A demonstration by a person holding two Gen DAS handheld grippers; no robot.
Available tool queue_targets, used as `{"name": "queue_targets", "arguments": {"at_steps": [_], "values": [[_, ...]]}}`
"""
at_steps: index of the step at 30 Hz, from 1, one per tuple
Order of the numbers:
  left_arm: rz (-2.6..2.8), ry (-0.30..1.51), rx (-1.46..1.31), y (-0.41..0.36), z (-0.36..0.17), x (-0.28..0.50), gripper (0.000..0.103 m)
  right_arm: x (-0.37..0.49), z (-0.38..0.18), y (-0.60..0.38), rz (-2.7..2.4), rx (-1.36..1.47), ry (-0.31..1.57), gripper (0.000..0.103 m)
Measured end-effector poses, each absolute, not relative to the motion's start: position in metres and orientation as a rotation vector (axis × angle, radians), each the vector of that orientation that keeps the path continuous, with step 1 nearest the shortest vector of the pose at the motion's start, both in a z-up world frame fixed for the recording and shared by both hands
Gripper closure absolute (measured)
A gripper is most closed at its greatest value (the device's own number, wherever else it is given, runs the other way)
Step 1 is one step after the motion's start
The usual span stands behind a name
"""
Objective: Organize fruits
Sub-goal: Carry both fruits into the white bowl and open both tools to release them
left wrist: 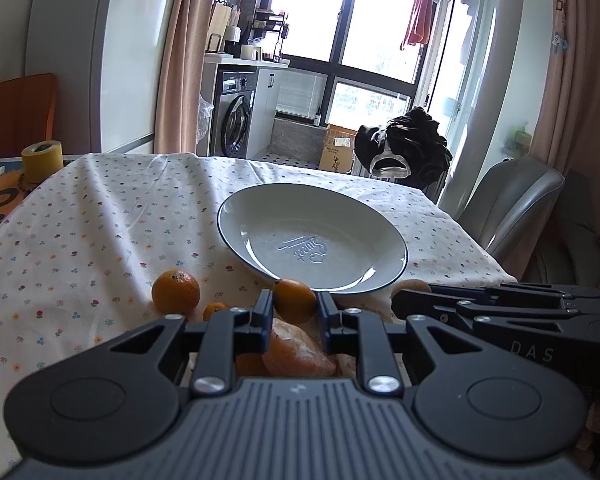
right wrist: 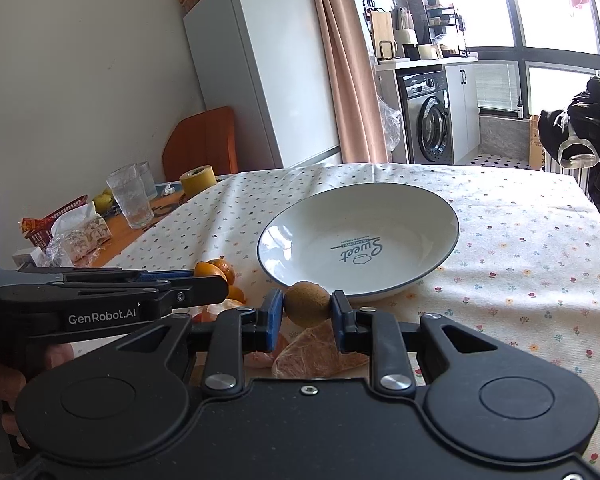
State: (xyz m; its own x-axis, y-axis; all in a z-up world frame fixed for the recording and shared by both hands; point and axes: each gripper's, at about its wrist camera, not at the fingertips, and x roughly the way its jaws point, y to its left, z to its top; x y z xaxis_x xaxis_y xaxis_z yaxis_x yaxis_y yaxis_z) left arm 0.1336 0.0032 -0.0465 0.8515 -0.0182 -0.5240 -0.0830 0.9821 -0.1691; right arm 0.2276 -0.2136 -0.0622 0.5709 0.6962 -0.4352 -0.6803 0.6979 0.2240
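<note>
Meanwhile the plate (right wrist: pixel 440 216) sits empty: left gripper (left wrist: pixel 295 304) clamps a mandarin (left wrist: pixel 295 299), right gripper (right wrist: pixel 307 312) clamps a kiwi (right wrist: pixel 307 304), both just before its near rim, other mandarins (left wrist: pixel 176 292) waiting beside it.

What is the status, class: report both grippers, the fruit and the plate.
Left gripper shut on orange. Right gripper shut on kiwi. Plate empty, just ahead. Loose oranges beside it; path unobstructed.
</note>
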Motion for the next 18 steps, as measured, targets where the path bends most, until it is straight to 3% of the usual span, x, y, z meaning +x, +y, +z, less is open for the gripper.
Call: {"name": "queue_targets", "arguments": {"at_steps": [18], "values": [[0.045,0.587,-0.221,0.005,-0.046,0.196,0.082,0.298,-0.068,-0.214,0.800,0.083,0.563,0.079]]}}
